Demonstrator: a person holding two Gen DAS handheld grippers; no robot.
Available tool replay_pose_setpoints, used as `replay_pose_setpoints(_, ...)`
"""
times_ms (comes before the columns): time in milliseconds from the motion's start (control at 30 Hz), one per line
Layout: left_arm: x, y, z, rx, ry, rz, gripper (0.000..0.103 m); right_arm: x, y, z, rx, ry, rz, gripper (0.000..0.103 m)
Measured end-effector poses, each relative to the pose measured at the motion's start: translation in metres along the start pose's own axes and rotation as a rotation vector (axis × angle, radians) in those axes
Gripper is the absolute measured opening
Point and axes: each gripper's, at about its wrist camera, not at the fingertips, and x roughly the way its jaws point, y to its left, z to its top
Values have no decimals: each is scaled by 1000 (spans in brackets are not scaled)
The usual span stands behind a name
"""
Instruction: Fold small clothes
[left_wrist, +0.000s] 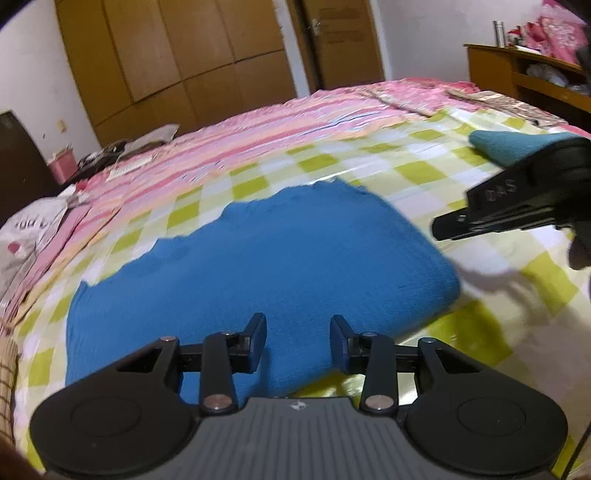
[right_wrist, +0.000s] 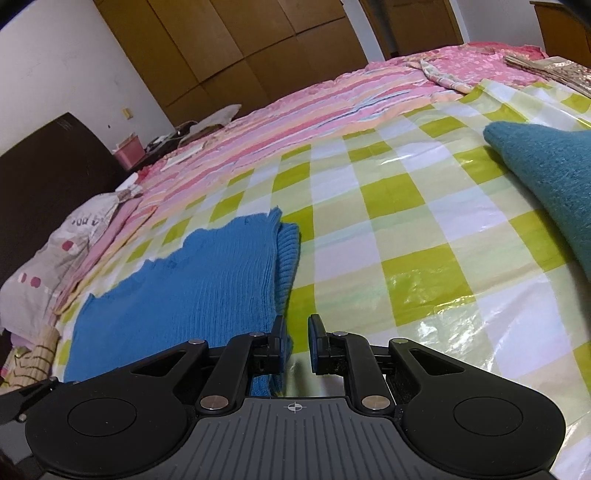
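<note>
A blue knitted garment lay folded flat on the green-and-white checked sheet, its ribbed edge peeking out along 1 side and its far edge ragged. A 2nd, teal knit piece lay well apart from it on the same sheet.

Home bedroom (bed, wardrobe)

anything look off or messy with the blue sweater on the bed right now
The blue sweater lies mostly flat on the green checked sheet, but its far edge is ragged and wavy, and at the right a ribbed layer sticks out past the top one, so the fold is not square. No damage shows.
</note>
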Motion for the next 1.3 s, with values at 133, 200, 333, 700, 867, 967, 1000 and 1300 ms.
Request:
replay_pose_setpoints(133, -5, -23, -3, 70, -46, -12, 49, -3, -6, 2, 25, -4, 0, 15)
replay_pose_setpoints(200, -4, -34, -4, 109, -61, -12, 52, -4, -10, 4, 40, -5, 2, 17)
replay_pose_setpoints(333, 2, -57, -10, 184, -78, -1, 55, -4, -15, 5, 62, 4, 17, 19)
replay_pose_setpoints(700, 11, -82, -24, 316, -166, 91, 70, -6, -21, 8, 93, 8, 42, 27)
replay_pose_setpoints(867, 21, -83, -14, 299, -174, 111, 70, -6, -24, 8, 112, 11, 54, 28)
replay_pose_setpoints(967, 26, -86, -14, 322, -185, 127, 70, -5, -24, 8, 115, 10, 55, 28)
replay_pose_setpoints(1000, 28, -88, -13, 331, -185, 133, 70, -5, -25, 8, 116, 11, 57, 28)
replay_pose_setpoints(1300, 13, -90, -29, 389, -221, 148, 70, -6, -28, 10, 136, 13, 75, 28)
